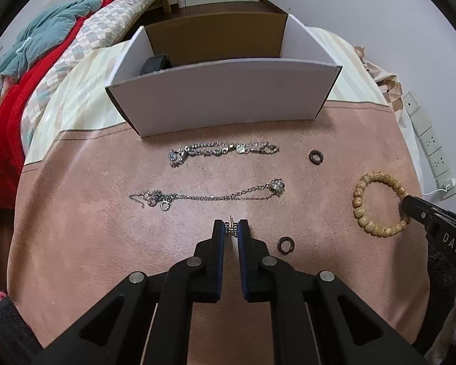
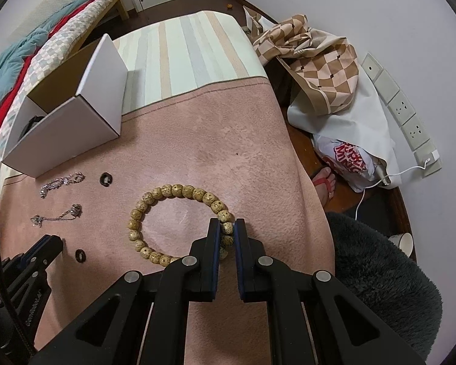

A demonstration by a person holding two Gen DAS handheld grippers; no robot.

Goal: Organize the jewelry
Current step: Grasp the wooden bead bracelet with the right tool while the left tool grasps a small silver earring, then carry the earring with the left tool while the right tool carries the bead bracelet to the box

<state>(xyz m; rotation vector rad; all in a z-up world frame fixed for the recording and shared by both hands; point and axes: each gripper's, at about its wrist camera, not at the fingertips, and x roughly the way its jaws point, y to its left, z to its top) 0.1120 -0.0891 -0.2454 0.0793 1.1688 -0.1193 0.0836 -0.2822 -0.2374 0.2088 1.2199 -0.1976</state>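
A white box (image 1: 225,91) with a brown inside stands at the far edge of the pink cloth (image 1: 91,243), open at the top; a dark thing lies in its left corner, too hidden to tell what. In front of the box, near it, a silver bracelet (image 1: 225,149) lies with its long axis running left to right, and nearer still a thin chain (image 1: 209,195) lies parallel to it, its clustered charm at the right end and a tangle of links at the left. One dark ring (image 1: 316,155) sits right of the bracelet's end, another dark ring (image 1: 285,245) just right of the left gripper (image 1: 231,228). That gripper's pads are pressed together on a small silver earring (image 1: 231,227), whose pin sticks up past the fingertips toward the chain; the cloth between it and the box is crossed only by the two chains. The right gripper (image 2: 227,228) pinches the bead bracelet (image 2: 155,213) at its right side, one speckled bead caught between the pads while the loop lies flat on the cloth, spreading away to the left. Beyond the cloth, a checked fabric (image 2: 319,70) is heaped over a white bag (image 2: 349,158) by the wall, a power strip (image 2: 404,115) runs along the wall, and a sandalled foot (image 2: 323,182) shows on the floor.
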